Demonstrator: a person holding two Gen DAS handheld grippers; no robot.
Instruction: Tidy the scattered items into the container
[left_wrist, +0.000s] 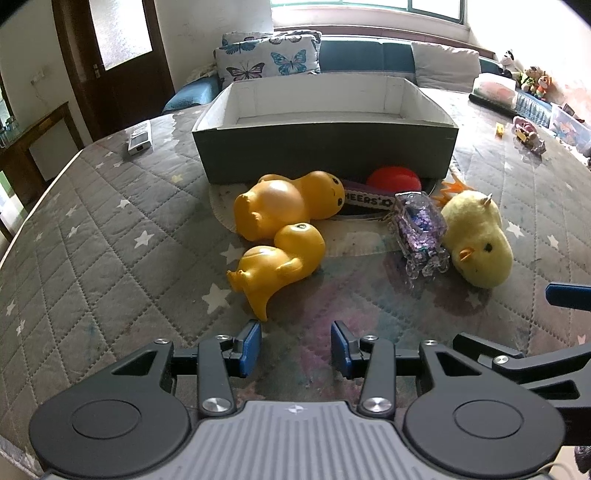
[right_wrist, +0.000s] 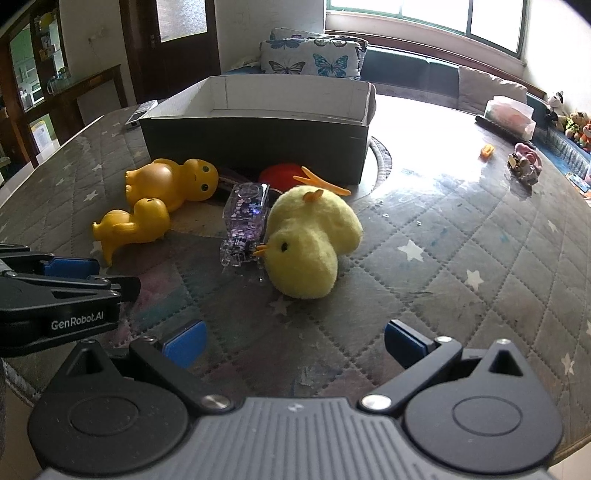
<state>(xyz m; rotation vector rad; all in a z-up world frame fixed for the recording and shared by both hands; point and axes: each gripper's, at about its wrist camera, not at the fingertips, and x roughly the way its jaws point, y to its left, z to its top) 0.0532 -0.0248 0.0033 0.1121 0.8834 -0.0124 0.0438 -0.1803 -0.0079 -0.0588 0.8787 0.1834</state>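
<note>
A dark box with a white inside (left_wrist: 325, 155) (right_wrist: 255, 144) stands on the table, nothing showing inside it. In front of it lie two yellow rubber figures, a large one (left_wrist: 284, 203) (right_wrist: 170, 181) and a smaller one (left_wrist: 277, 262) (right_wrist: 133, 225), a clear glitter toy (left_wrist: 419, 232) (right_wrist: 245, 225), a yellow plush chick (left_wrist: 480, 243) (right_wrist: 310, 240), a red ball (left_wrist: 393, 179) (right_wrist: 280, 173) and a purple "CHEERS" strap (left_wrist: 365, 199). My left gripper (left_wrist: 295, 349) is open and empty, just short of the smaller figure. My right gripper (right_wrist: 293, 341) is open wide and empty, in front of the chick.
A grey quilted star cloth (left_wrist: 110, 240) covers the table. A remote (left_wrist: 140, 138) lies at the back left. Small toys (right_wrist: 522, 162) and a plastic tub (right_wrist: 511, 112) sit at the back right. The left gripper's body (right_wrist: 55, 295) is close on the right gripper's left.
</note>
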